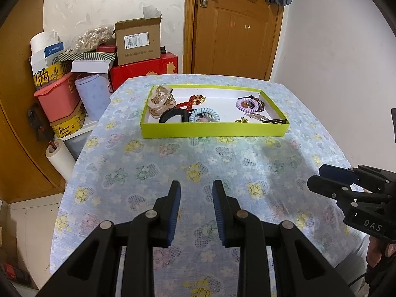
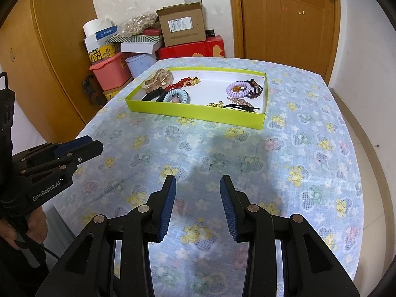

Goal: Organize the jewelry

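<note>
A lime-green tray [image 1: 212, 130] [image 2: 195, 113] sits at the far side of the flowered tablecloth. In its left half lie a beige claw clip [image 1: 160, 99], a red bead bracelet [image 1: 191, 102], a blue spiral hair tie [image 1: 205, 115] and a black band [image 1: 173, 117]. Its right half holds a purple spiral hair tie [image 1: 246, 105] [image 2: 238, 89], a gold chain [image 1: 241, 120] and a black hairpin [image 1: 274, 121]. My left gripper [image 1: 196, 185] [image 2: 94, 143] hovers open over the near cloth, nothing between its fingers. My right gripper [image 2: 198, 179] [image 1: 319, 175] hangs beside it, also open and holding nothing.
Stacked boxes [image 1: 138, 42], a pink bin [image 1: 58, 99] and paper rolls [image 1: 58, 158] crowd the floor left of the table [image 1: 148, 163]. A wooden door [image 1: 235, 29] stands behind it, a white wall to the right. A hand [image 2: 14, 230] grips the left tool's handle.
</note>
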{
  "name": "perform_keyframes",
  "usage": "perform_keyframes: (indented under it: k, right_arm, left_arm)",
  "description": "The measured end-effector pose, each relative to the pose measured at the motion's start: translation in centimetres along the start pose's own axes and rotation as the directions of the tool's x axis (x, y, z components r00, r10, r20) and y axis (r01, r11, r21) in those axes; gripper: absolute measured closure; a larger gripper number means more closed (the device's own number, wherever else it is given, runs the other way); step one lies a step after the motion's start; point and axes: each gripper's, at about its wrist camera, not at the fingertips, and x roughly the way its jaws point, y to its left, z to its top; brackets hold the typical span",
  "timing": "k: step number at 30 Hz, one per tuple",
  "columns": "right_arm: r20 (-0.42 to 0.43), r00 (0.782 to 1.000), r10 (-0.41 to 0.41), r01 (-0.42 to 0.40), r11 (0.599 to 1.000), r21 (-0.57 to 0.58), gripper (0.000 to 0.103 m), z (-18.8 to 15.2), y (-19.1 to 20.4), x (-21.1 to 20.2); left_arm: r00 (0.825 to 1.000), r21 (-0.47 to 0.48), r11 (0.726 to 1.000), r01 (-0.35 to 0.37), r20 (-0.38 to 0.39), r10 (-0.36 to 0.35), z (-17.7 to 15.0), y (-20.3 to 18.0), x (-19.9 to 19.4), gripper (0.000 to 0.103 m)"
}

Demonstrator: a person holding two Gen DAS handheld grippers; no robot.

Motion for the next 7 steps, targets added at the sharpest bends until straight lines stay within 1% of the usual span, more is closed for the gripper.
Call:
perform_keyframes:
  k: [7]
  right_arm:
    - [0.0,1.0,0.0,0.0,1.0,0.0,0.065,0.02,-0.02,-0.01]
  left_arm:
    - [1.0,0.0,1.0,-0.001,-0.009,0.001,-0.09,0.01,0.2,0.075]
